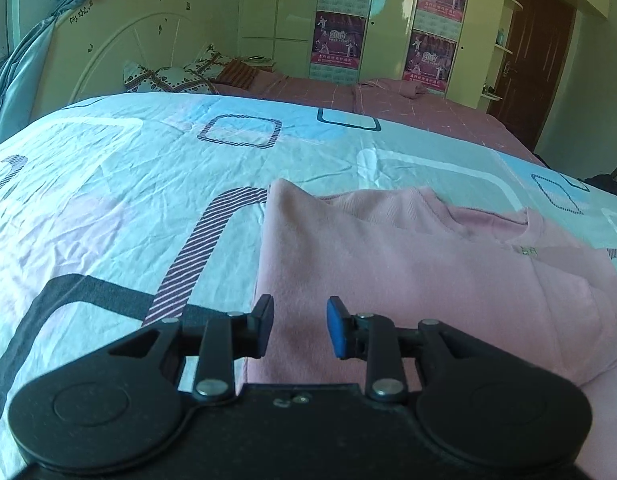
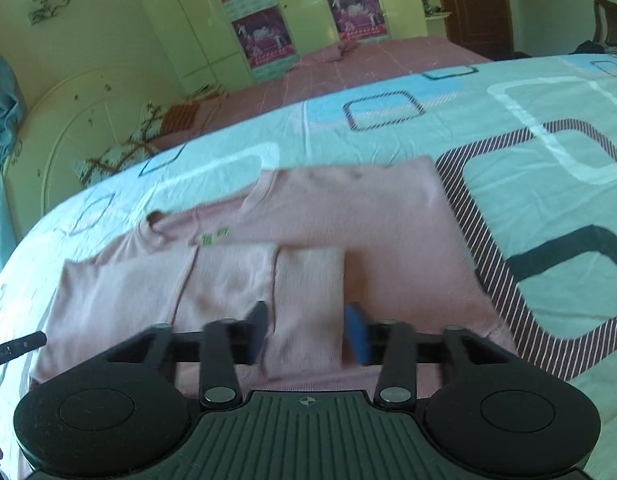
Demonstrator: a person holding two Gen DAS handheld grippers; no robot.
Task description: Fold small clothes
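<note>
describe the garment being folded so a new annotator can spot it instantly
Start at the bed's quilt, pale blue with rounded-square outlines. Lying flat on it is the pink sweatshirt, partly folded, with a small green mark below the neckline. It is the only plain pink item on the patterned quilt; the darker pink bedsheet lies behind.

Sunlit bedroom (image 1: 212, 28), postered wardrobes (image 1: 340, 20)

The pale patterned quilt (image 1: 108, 184) lies flat and bare to the left of the pink sweatshirt (image 1: 408, 272), so a gripper could pass low across it. Beyond the shirt's far edge the quilt is likewise bare up to the pink sheet (image 1: 408, 108). Farther off, 2 pillows (image 1: 176, 78) lean against the white headboard (image 1: 120, 40). The wardrobe (image 2: 196, 32) stands well behind the bed.
</note>
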